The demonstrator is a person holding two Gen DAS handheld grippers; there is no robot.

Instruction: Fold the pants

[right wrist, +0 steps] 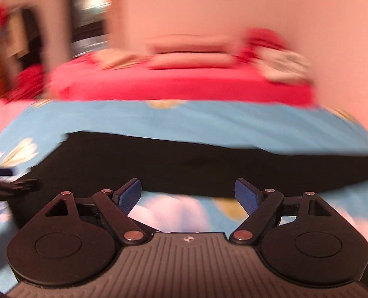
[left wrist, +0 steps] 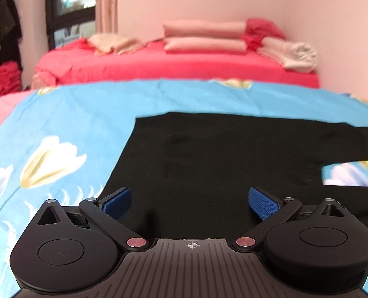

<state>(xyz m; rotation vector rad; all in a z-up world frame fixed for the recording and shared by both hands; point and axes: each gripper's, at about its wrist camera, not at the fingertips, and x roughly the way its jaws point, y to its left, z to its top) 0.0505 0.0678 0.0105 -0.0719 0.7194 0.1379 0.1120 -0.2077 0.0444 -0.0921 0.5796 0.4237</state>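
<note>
Both hand-held grippers [left wrist: 190,202] [right wrist: 187,193] spread above pants [left wrist: 221,154]

Motion blur is smearing the whole right wrist view, softening the black pants [right wrist: 184,164]. In the left wrist view, those pants [left wrist: 221,164] are running off the frame's right edge, leg ends unseen.

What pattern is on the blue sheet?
White and yellow tulips on the sheet, clearest in the left wrist view.
</note>
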